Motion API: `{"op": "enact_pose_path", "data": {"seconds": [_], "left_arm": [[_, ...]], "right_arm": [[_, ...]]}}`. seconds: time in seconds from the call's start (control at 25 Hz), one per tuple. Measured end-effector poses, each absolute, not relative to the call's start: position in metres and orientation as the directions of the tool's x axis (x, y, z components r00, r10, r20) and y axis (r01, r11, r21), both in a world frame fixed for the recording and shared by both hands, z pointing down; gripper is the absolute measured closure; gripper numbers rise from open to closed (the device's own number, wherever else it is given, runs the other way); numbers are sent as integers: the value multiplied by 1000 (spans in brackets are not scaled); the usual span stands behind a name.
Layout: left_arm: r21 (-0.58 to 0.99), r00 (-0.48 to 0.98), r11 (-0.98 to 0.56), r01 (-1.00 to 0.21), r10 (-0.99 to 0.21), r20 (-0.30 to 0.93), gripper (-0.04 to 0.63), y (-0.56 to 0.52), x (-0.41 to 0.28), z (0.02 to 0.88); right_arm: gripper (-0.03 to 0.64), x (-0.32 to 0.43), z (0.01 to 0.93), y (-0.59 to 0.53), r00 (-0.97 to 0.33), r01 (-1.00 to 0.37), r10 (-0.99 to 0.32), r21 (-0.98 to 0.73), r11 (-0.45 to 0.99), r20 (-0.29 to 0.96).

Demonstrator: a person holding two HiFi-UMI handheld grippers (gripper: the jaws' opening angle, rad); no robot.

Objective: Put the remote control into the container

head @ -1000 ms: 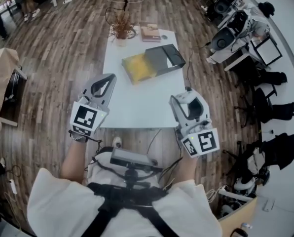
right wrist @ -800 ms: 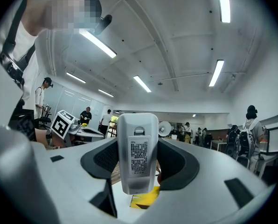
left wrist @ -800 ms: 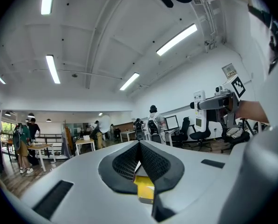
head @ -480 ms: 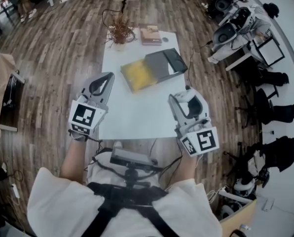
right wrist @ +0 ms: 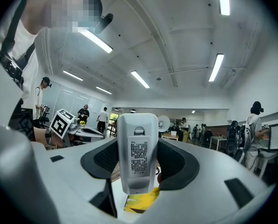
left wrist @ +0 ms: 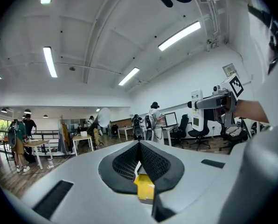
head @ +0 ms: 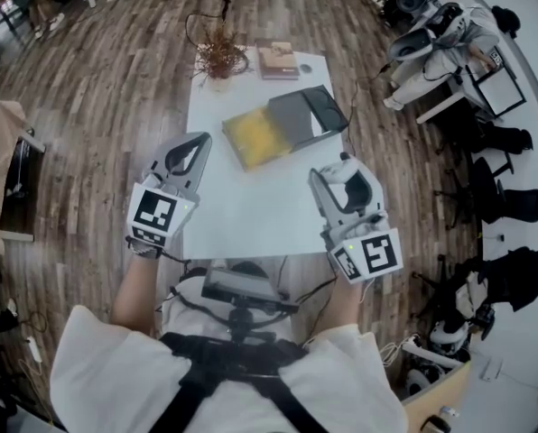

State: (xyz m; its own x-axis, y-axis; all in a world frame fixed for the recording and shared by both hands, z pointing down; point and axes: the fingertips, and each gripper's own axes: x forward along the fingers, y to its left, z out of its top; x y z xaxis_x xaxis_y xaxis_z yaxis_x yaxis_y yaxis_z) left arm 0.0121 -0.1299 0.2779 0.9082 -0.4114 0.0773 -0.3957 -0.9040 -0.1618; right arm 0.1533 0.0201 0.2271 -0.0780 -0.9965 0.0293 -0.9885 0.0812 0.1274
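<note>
The white plastic remote control (right wrist: 138, 153), smooth with a printed label, sits clamped between the right gripper's (head: 343, 177) ribbed black pads. The left gripper (head: 188, 156) is pinched together, empty. Farther along the white table (head: 251, 207) lies the dark, flat container (head: 296, 114).

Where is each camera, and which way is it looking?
Head view: on the person's head, looking down at the table, container, left gripper, right gripper, forearms.
Left gripper view: on the left gripper, looking along its shut, empty jaws into the room.
Right gripper view: on the right gripper, looking along jaws shut on the remote control.
Shared: each gripper view shows the other gripper.
</note>
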Motion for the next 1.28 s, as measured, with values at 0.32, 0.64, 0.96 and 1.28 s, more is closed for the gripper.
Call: {"op": "enact_pose_path", "data": {"seconds": [0.32, 0.64, 0.96, 1.28], "left_arm": [[-152, 908, -907, -394, -409, 86, 584, -134, 16, 284], [-148, 888, -891, -430, -447, 112, 584, -153, 19, 292], [-146, 849, -860, -489, -507, 145, 584, -176, 28, 303], [-136, 811, -831, -540, -557, 179, 584, -198, 38, 317]], "right_arm": [[367, 162, 232, 16, -63, -989, -997, 133, 70, 53], [367, 175, 242, -11, -110, -985, -990, 121, 119, 85], [367, 196, 261, -58, -200, -972, -972, 104, 213, 125], [367, 212, 282, -101, -283, -949, -942, 91, 303, 180]]}}
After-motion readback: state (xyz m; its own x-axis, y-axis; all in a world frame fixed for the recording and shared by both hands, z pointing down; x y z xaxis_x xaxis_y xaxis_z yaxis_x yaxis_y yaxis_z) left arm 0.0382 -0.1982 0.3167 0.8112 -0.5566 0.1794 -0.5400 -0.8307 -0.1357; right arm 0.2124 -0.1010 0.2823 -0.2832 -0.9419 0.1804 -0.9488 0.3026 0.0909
